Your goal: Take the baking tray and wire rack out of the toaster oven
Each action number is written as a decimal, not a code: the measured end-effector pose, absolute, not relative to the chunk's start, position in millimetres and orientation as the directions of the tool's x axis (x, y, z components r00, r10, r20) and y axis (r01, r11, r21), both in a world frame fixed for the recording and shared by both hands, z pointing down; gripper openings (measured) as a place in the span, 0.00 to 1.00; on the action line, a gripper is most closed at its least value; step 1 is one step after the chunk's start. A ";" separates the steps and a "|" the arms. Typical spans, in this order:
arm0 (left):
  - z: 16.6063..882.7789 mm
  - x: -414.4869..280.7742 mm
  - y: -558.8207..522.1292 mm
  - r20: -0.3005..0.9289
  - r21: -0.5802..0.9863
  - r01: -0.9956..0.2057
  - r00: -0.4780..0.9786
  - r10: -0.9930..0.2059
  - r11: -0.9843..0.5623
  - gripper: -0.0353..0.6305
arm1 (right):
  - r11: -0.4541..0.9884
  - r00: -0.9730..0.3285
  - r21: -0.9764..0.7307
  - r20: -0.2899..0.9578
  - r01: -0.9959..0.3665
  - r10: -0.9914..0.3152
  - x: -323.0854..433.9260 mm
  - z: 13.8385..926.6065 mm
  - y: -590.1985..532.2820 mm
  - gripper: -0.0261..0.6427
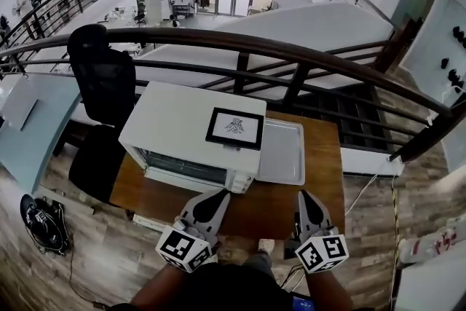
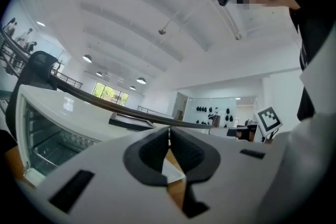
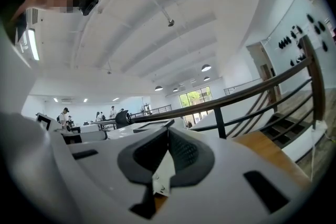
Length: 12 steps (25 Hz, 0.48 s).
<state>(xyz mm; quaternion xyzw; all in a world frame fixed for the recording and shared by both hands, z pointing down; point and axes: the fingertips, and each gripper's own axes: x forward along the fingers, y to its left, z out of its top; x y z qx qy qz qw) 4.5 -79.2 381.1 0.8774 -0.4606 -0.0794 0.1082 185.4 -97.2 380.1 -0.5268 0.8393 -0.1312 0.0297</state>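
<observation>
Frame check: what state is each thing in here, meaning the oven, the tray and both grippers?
Toaster oven: door looks shut.
Baking tray: out of the oven, lying flat on the table beside it.
Left gripper: jaws shut, nothing held.
Right gripper: jaws shut, nothing held.

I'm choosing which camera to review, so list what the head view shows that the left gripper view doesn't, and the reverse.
Only the head view: the tray lying on the table right of the oven, the black chair, and both grippers from above.
Only the left gripper view: the left gripper face on, jaws together with nothing between them, the ceiling lights, and the oven's glass front close up.
Both: the oven, the framed print on top of it, the railing, and the right gripper with its marker cube.
</observation>
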 end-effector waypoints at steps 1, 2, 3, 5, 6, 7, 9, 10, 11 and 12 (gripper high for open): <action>381.3 -1.3 -75.0 -0.038 0.266 -0.786 0.570 -0.821 -0.558 0.08 | 0.404 -0.437 -0.255 0.090 -0.879 -0.895 181.7 380.1 -89.1 0.04; 381.7 -7.4 -71.4 -0.037 0.271 -0.784 0.571 -0.820 -0.558 0.08 | 0.402 -0.436 -0.259 0.091 -0.878 -0.895 177.1 379.7 -82.1 0.04; 382.5 -13.5 -68.1 -0.037 0.279 -0.785 0.567 -0.823 -0.554 0.08 | 0.403 -0.439 -0.263 0.090 -0.876 -0.894 172.2 378.8 -75.8 0.04; 385.3 -23.8 -61.5 -0.037 0.296 -0.788 0.556 -0.830 -0.540 0.08 | 0.411 -0.444 -0.260 0.084 -0.874 -0.892 164.3 374.8 -64.0 0.04; 387.2 -27.3 -57.7 -0.034 0.303 -0.789 0.551 -0.834 -0.534 0.08 | 0.412 -0.443 -0.254 0.078 -0.875 -0.893 162.5 372.2 -58.1 0.04; 389.4 -29.7 -53.0 -0.027 0.306 -0.791 0.548 -0.836 -0.529 0.08 | 0.410 -0.440 -0.251 0.073 -0.877 -0.895 162.6 369.7 -52.1 0.04; 394.1 -32.0 -42.0 -0.005 0.301 -0.799 0.545 -0.839 -0.521 0.08 | 0.395 -0.424 -0.267 0.062 -0.879 -0.903 167.9 366.1 -39.9 0.04; 395.9 -32.4 -36.5 0.005 0.297 -0.803 0.542 -0.840 -0.516 0.08 | 0.385 -0.415 -0.284 0.055 -0.878 -0.908 171.9 364.3 -33.8 0.04; 397.1 -32.6 -31.9 0.012 0.295 -0.807 0.539 -0.842 -0.512 0.08 | 0.377 -0.408 -0.298 0.046 -0.877 -0.912 176.0 362.2 -27.6 0.04; 397.6 -32.8 -28.2 0.016 0.292 -0.812 0.533 -0.846 -0.506 0.08 | 0.372 -0.402 -0.305 0.037 -0.876 -0.915 179.9 359.9 -21.6 0.04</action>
